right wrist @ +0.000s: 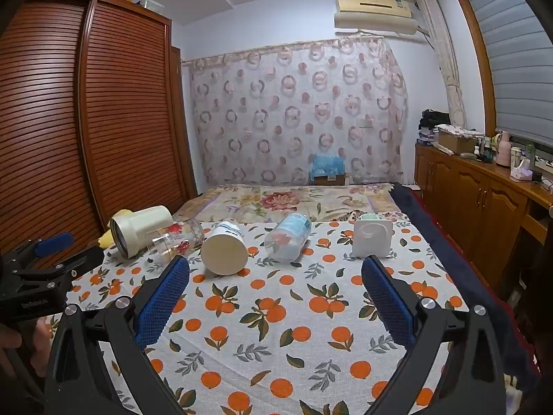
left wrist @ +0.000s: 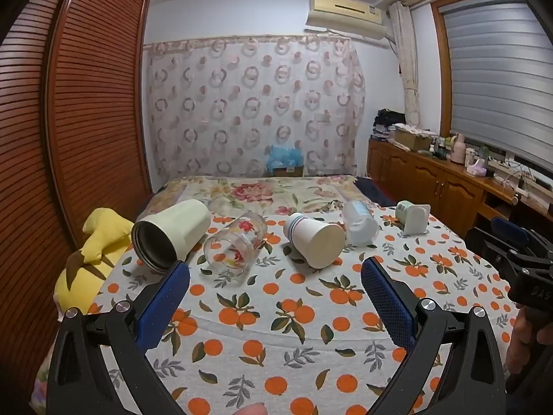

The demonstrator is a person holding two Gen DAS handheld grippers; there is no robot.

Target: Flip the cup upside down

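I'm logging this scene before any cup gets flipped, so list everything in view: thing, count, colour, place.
Tumbler: 1, cream, lying at the left end of the cup row, mouth toward camera.
Glass: 1, clear with red flowers, lying beside the tumbler.
Paper cup: 1, white with stripes, lying mid-row.
Plastic cup: 1, clear bluish, lying right of the paper cup.
Green cup: 1, pale green with a white square base, lying far right.
Cloth: 1, white with oranges, under the cups.
Plush: 1, yellow, left of the cloth.
Wardrobe: 1, brown, left wall.
Left gripper: 1, black with blue pads, open.
Right gripper: 1, same, open.
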